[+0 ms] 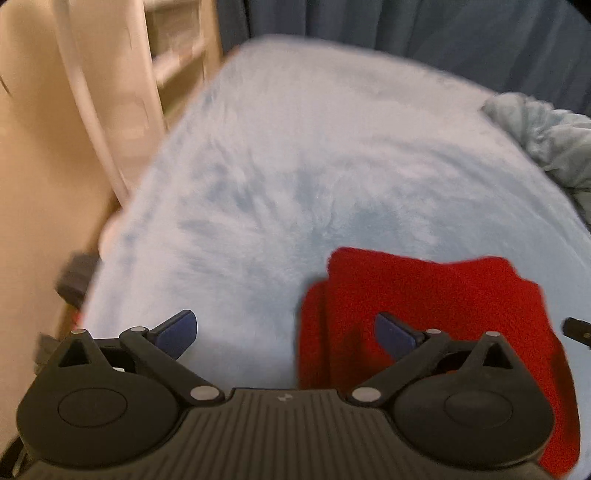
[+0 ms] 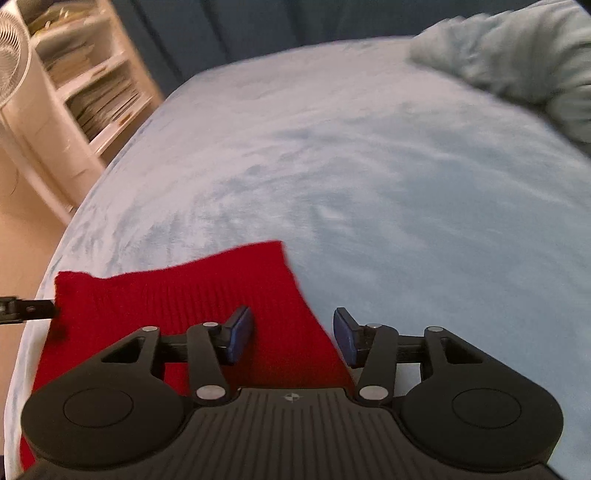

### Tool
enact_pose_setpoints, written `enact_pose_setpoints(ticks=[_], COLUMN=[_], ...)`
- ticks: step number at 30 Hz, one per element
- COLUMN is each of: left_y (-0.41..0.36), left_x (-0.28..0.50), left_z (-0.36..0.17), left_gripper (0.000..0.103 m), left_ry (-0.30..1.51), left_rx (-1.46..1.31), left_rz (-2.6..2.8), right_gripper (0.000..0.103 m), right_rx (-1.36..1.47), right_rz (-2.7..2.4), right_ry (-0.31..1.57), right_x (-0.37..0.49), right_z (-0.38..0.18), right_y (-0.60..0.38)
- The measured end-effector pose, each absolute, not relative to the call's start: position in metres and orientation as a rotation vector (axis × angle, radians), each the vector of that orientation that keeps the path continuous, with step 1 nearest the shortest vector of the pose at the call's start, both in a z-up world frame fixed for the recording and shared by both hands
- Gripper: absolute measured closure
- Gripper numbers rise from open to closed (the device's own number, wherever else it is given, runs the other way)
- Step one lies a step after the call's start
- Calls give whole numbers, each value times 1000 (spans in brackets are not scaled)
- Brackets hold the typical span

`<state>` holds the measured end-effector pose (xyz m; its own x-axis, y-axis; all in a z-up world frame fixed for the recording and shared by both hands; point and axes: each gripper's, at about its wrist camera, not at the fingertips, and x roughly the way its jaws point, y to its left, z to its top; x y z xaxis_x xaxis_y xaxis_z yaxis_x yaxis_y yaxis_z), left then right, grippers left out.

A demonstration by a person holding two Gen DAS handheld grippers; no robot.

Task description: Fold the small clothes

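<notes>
A red knitted garment (image 1: 436, 306) lies folded on the pale blue fleece-covered bed (image 1: 295, 166), at the near edge. My left gripper (image 1: 286, 332) hovers over its left border, jaws wide apart with nothing between them; the right blue pad (image 1: 393, 334) is above the red cloth, the left pad above the bed cover. In the right wrist view the same red garment (image 2: 177, 295) lies lower left. My right gripper (image 2: 293, 338) stands open above its right edge, with the pads clear of the cloth. A tip of the other gripper (image 2: 29, 308) shows at the left.
A crumpled grey-blue blanket (image 2: 517, 62) is heaped at the bed's far right corner. White shelves (image 2: 92, 85) and a fan (image 2: 11, 55) stand left of the bed. Dark blue curtains (image 1: 406, 29) hang behind it. The bed's left edge (image 1: 122, 221) drops to a beige floor.
</notes>
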<state>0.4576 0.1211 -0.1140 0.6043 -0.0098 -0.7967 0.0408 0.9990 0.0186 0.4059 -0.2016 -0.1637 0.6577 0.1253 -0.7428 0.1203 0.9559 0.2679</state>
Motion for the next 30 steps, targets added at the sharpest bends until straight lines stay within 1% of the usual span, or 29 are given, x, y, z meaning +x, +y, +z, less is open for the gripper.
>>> enact_pose_setpoints(ticks=[2,5,8,11,14,18,23,30], left_y=[116,98,84,74,62,46,47,42], left_x=[401,318,243,196,165,143,134,119], left_z=[-91,-76,-76,-74,-61,-42,-24,-15], left_gripper=[0,0,0,0,0,0,0,0], left_ry=[835,796,825,873,847,804,805,791], left_rx=[77,97,10,-79,-24,111,45,66], left_rz=[-38,-29,-7,-25,-21,72,53,40], right_gripper=[21,10,7,7,6,5,5,5], right_rx=[305,248,184,166,115,91,107,80], right_rz=[-23,-19,-24,-42,-29,-37,-28,-11], right_ry=[796,725,722,705,667,681,714,682], right_x=[351,264,196,153,129,111,94,78], right_z=[-142,-120,-105,-87,-66,-53,-52,-37], right_y=[-200,-182,-160,-148,-145,-144,-140,-136])
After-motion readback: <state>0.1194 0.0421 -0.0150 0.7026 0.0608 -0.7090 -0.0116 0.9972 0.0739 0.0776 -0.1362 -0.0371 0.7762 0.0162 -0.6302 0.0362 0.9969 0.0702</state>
